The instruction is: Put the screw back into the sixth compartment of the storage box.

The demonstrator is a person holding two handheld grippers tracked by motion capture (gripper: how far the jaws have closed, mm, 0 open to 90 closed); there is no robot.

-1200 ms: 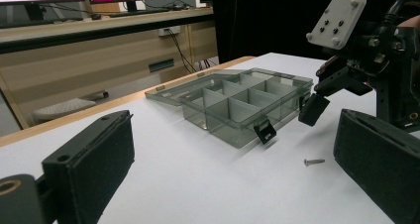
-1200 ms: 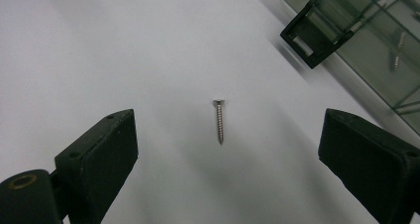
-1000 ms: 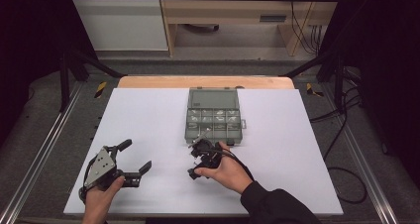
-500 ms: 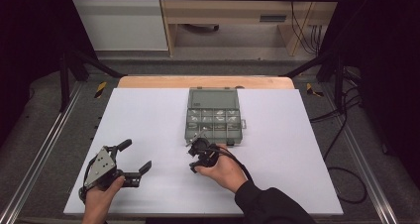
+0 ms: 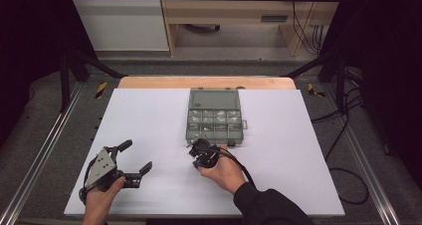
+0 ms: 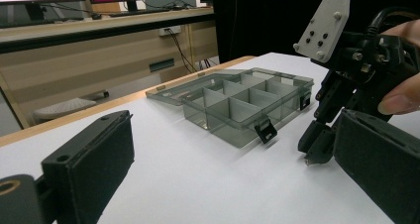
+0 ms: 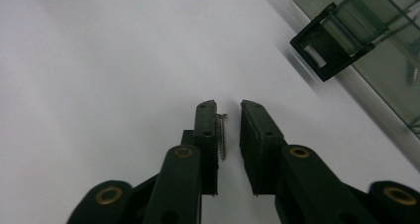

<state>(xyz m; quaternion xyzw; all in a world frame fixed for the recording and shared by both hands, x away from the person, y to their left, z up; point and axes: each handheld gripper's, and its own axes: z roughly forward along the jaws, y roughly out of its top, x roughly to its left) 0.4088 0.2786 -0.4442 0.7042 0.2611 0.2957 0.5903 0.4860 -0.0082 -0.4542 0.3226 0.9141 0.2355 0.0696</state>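
The white table (image 5: 149, 115) lies under me, with the grey box (image 5: 215, 116) at its far middle, lid flung back and compartments showing. In my left gripper's view that box (image 6: 247, 105) sits just beyond my right gripper (image 6: 317, 152), whose tips point down at the table near the box's black latch (image 6: 266, 131). My left gripper (image 5: 133, 160) rests at the near left, well apart from the box, jaws spread wide with nothing in them. My right gripper (image 7: 229, 130) has just been closing; a narrow gap remains, and the small screw (image 7: 222, 137) lies between the jaws, against the left pad, the other pad not yet on it.
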